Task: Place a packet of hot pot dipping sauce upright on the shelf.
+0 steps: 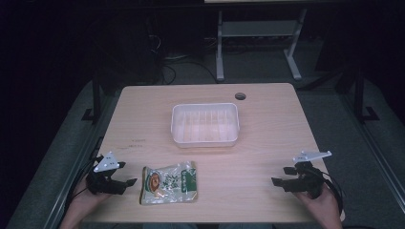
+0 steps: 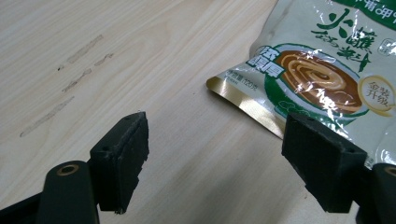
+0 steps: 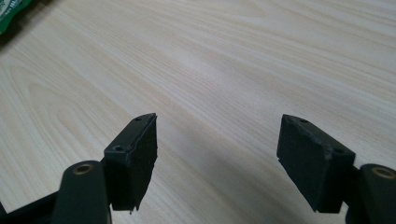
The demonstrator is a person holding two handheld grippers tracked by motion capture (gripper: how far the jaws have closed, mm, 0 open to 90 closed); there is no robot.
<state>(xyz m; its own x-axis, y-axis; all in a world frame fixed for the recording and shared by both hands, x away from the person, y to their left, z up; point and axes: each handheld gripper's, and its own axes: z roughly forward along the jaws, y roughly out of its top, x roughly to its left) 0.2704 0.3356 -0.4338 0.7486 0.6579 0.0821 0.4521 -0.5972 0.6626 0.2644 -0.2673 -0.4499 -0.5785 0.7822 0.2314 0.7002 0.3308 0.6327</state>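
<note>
The sauce packet [image 1: 168,183] lies flat near the front edge of the wooden table [image 1: 267,143], just beside the left gripper [image 1: 125,174], whose jaws stand wide apart with nothing between them. The right gripper [image 1: 281,175] waits well apart on the other side, jaws equally spread and empty. To pick the packet up cleanly, I'd say the left jaws should come at its gold sealed edge [image 2: 247,105], low and level, since the film looks slippery. The clear plastic tray [image 1: 205,125] sits behind the packet with bare tabletop between them, so there's free room to lift and carry.
</note>
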